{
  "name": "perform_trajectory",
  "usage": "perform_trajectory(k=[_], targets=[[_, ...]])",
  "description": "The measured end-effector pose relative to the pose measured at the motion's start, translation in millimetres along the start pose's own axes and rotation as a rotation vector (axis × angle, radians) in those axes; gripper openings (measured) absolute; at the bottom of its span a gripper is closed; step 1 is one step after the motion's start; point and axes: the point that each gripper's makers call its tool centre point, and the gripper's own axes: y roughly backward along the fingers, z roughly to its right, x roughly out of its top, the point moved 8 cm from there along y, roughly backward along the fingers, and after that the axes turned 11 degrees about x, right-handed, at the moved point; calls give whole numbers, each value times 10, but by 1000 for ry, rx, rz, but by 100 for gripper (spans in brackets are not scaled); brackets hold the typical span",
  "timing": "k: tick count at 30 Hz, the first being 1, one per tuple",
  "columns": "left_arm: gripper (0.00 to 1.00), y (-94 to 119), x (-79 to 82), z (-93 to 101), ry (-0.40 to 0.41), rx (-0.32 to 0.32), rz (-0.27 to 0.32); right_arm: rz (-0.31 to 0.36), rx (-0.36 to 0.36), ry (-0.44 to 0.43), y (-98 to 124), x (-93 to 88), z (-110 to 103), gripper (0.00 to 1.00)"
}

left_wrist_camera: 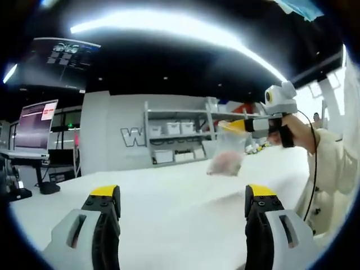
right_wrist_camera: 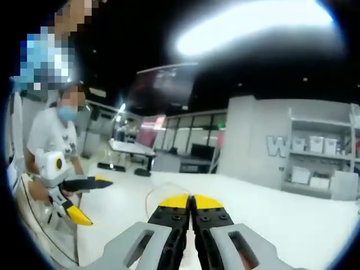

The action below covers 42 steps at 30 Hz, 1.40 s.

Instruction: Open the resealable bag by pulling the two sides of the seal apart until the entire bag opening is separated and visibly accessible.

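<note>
A clear resealable bag with something pinkish inside hangs above the white table. The right gripper comes in from the right, its yellow tips shut on the bag's top edge. In the right gripper view the right gripper has its jaws pressed together, and little of the bag can be made out. My left gripper stands wide open and low over the table, well short of the bag, with nothing in it. In the right gripper view the left gripper is at the left with its tips spread.
A person's hand in a cream sleeve holds the right gripper. A grey shelf with white bins stands against the far wall. A monitor stands at the table's left end. Another person is at the left.
</note>
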Motion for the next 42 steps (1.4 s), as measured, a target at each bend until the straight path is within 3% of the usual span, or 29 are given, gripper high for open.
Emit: perform_trajectory(k=[12,42], targets=[[90,5,-34,9,0,-2,-14,-43,7,-25,-142,-99,186,0],[89,-29,-46,18,-4,-9,-26,-129,-22,-24,-392,-157,605,0]])
